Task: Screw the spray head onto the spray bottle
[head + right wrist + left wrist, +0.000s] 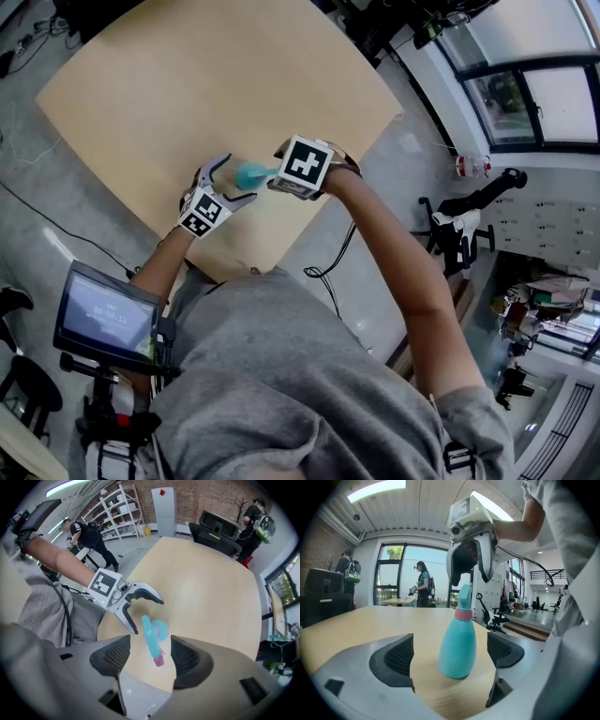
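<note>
Flanking the upright teal spray bottle (458,644) without touching it, the left gripper (149,617) is released, its jaws wide apart. The spray head (151,641) sits on top of the bottle. Above the bottle, the right gripper (468,579) hangs released too. Beyond the bottle stretches the table (216,94).

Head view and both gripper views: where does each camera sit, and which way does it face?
Head view: on the person's head, steeply down at table, spray bottle, left gripper, right gripper; shirt and forearms show.
Left gripper view: on that gripper, level past its open fingers at the standing bottle.
Right gripper view: on its gripper, down between open fingers onto the bottle.
Shared: the bottle.
</note>
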A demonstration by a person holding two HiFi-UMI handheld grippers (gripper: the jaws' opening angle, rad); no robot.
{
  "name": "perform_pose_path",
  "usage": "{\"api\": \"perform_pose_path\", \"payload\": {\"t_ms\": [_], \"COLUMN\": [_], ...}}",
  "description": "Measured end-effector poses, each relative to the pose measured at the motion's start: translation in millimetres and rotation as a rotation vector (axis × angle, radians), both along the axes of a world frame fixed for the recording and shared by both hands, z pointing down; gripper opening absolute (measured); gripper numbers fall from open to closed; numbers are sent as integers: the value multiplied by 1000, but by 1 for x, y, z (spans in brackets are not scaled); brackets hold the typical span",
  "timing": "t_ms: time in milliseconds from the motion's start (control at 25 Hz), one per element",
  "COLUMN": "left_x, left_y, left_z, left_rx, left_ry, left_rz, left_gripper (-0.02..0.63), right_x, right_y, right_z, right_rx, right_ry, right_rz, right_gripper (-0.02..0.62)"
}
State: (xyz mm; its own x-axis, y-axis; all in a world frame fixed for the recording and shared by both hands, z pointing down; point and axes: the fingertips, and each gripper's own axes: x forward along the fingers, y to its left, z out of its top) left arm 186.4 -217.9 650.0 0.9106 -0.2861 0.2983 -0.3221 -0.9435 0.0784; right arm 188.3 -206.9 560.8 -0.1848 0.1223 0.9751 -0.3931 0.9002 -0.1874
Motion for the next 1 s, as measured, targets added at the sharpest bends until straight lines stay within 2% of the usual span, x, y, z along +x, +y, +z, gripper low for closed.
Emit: {"api": "perform_pose_path", "payload": {"t_ms": [160,280,520,560,600,640,680,760,800,920,1000], "left_x": [-27,-47,-71,-73,-76,-79,-81,-87,-89,-95,-103], "left_y": [-22,-39,-67,-72,-75,-78,-78,-75,-69,-38,-20], "left_z": [-22,-41,-103,-117,-132,-147,-162,-194,-211,-266,-298], "left_rx": [30,55,118,129,138,145,149,146,140,143,183], "left_ry": [36,73,189,215,242,269,293,334,354,398,403], "left_rz": [-45,-101,-188,-199,-209,-216,-219,-214,-207,-168,-141], "left_gripper": [466,465,457,441,393,339,273,70,13,5,5], "right_x": [19,37,55,56,57,56,52,41,33,8,-7], "right_y": [-15,-32,-55,-55,-54,-52,-49,-36,-27,12,31], "right_z": [-8,-23,-88,-101,-115,-129,-143,-174,-191,-244,-269], "right_rx": [84,208,520,574,629,681,729,824,875,1021,1094], "right_ry": [-23,-50,-264,-305,-348,-396,-446,-558,-620,-791,-851], "right_rz": [128,243,525,562,594,622,642,656,649,598,564], "right_gripper": [253,252,247,212,83,24,13,6,6,6,6]}}
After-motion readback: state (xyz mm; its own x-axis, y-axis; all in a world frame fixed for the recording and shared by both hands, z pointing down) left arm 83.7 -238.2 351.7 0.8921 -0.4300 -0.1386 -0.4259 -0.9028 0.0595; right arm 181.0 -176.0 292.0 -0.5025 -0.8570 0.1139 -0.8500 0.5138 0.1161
